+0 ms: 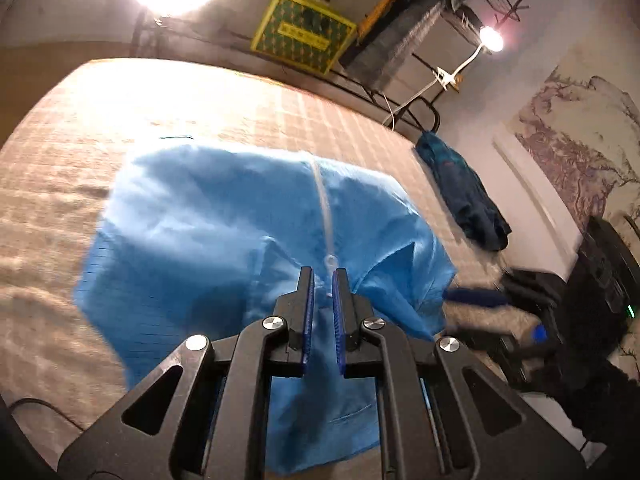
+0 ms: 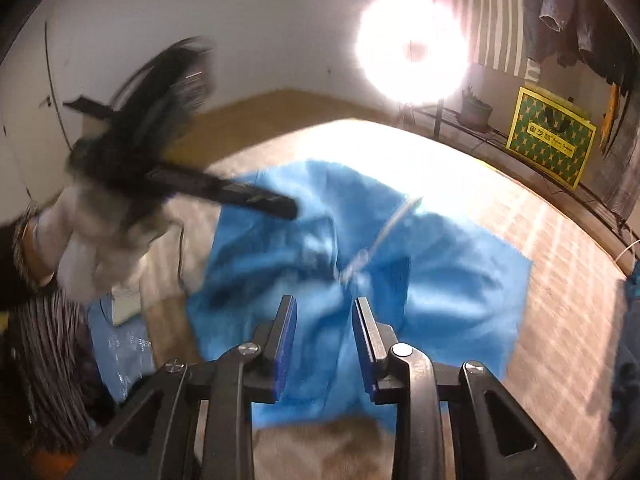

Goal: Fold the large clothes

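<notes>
In the left wrist view our left gripper (image 1: 323, 276) hangs over a blue garment (image 1: 224, 232) spread on the bed (image 1: 48, 200). The jaws stand narrow, a slim gap between the blue pads, and fabric shows through that gap; whether any cloth is actually pinched we cannot tell. A white zipper (image 1: 322, 204) runs from near the fingertips away toward the far edge, so we judge the garment's long axis to lie along our line of sight, the zipper pull nearest us. A darker blue garment (image 1: 460, 192) lies well apart at the right edge of the bed. The right gripper (image 1: 480, 296) shows only as a blur beside the cloth.

In the right wrist view the right gripper (image 2: 325, 304) has its jaws wider apart, nothing between them but cloth lying beneath. The garment (image 2: 440, 280) is rumpled near us and flatter toward the far right corner; the zipper (image 2: 384, 232) slants up and to the right here. The left gripper (image 2: 224, 196) crosses above the left side, held in a gloved hand (image 2: 92, 232), motion-blurred.

We judge the fabric thin, light and limp, probably a little slick: it will sag and slide, not hold a crease. Best to take hold at a hem, corner or shoulder seam, a gripper on each side of the zipper.
</notes>
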`<state>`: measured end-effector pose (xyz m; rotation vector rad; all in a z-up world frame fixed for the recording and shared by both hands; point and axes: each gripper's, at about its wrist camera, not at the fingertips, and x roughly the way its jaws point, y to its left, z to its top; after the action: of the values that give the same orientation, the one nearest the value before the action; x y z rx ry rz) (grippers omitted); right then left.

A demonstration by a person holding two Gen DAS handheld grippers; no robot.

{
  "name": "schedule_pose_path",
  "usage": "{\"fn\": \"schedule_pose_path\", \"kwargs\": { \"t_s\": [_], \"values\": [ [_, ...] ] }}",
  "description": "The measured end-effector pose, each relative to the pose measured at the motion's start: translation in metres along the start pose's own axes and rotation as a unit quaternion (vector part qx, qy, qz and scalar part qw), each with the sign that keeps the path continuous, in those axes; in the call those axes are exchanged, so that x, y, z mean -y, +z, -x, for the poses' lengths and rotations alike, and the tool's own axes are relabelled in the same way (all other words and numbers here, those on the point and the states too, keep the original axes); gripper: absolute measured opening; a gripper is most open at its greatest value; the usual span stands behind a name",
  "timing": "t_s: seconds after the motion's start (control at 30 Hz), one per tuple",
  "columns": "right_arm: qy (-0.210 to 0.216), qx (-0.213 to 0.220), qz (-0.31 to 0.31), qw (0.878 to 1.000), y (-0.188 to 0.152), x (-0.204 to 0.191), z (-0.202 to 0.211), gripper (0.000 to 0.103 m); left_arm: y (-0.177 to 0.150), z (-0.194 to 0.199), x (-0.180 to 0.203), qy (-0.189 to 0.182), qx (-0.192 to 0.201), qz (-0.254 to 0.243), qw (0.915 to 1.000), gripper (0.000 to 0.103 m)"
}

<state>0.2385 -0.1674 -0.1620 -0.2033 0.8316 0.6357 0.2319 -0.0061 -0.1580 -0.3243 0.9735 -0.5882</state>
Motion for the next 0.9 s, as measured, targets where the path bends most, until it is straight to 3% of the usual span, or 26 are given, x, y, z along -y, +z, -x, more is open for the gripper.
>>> {"fn": "schedule_pose_path", "kwargs": {
  "t_s": [0.1, 0.23, 0.3, 0.37, 0.5, 0.53, 0.57, 0.6, 0.63, 0.77, 0.8, 0.83, 0.87, 0.9],
  "values": [
    [0.002, 0.0, -0.022, 1.0, 0.014, 0.014, -0.029, 0.028, -0.006, -0.003, -0.019, 0.009, -0.011, 0.016, 0.9998, 0.007],
    [-0.013, -0.052, -0.079, 0.995, 0.006, 0.045, -0.069, 0.028, -0.015, -0.006, -0.054, 0.066, -0.012, 0.032, 0.9973, 0.007],
    [0.019, -0.071, -0.169, 0.983, -0.011, 0.075, -0.074, 0.029, -0.022, 0.001, -0.086, 0.061, -0.025, 0.086, 0.9941, 0.007],
    [0.048, -0.08, -0.222, 0.971, -0.026, 0.091, -0.066, 0.031, -0.023, 0.015, -0.099, 0.053, -0.022, 0.108, 0.9925, 0.007],
    [0.052, 0.002, -0.258, 0.965, -0.041, 0.104, -0.002, 0.038, -0.006, 0.049, -0.096, 0.041, 0.027, 0.098, 0.994, 0.007],
    [0.043, 0.024, -0.278, 0.959, -0.045, 0.11, 0.012, 0.047, 0.002, 0.053, -0.094, 0.044, 0.037, 0.09, 0.9942, 0.01],
    [0.027, 0.044, -0.297, 0.953, -0.049, 0.119, 0.023, 0.058, 0.008, 0.054, -0.093, 0.048, 0.043, 0.087, 0.9942, 0.021],
    [0.013, 0.055, -0.312, 0.949, -0.052, 0.126, 0.03, 0.059, 0.015, 0.052, -0.094, 0.054, 0.045, 0.088, 0.9936, 0.041],
    [0.0, 0.061, -0.328, 0.943, -0.057, 0.132, 0.035, 0.059, 0.02, 0.048, -0.098, 0.057, 0.045, 0.097, 0.9926, 0.047],
    [0.021, 0.043, -0.395, 0.918, -0.081, 0.149, 0.02, 0.058, 0.024, 0.018, -0.124, 0.055, 0.013, 0.142, 0.9882, 0.049],
    [0.029, 0.035, -0.402, 0.915, -0.084, 0.153, 0.012, 0.057, 0.019, 0.015, -0.131, 0.045, 0.008, 0.159, 0.9862, 0.048],
    [0.034, 0.029, -0.405, 0.913, -0.086, 0.152, 0.007, 0.053, 0.016, 0.011, -0.138, 0.029, 0.003, 0.174, 0.9843, 0.041],
    [0.043, 0.022, -0.406, 0.912, -0.086, 0.152, -0.002, 0.039, 0.013, 0.006, -0.144, 0.011, -0.004, 0.19, 0.9818, 0.013],
    [0.054, 0.011, -0.409, 0.911, -0.089, 0.15, -0.011, 0.026, 0.01, 0.001, -0.151, -0.002, -0.012, 0.208, 0.978, 0.006]
  ]
}}
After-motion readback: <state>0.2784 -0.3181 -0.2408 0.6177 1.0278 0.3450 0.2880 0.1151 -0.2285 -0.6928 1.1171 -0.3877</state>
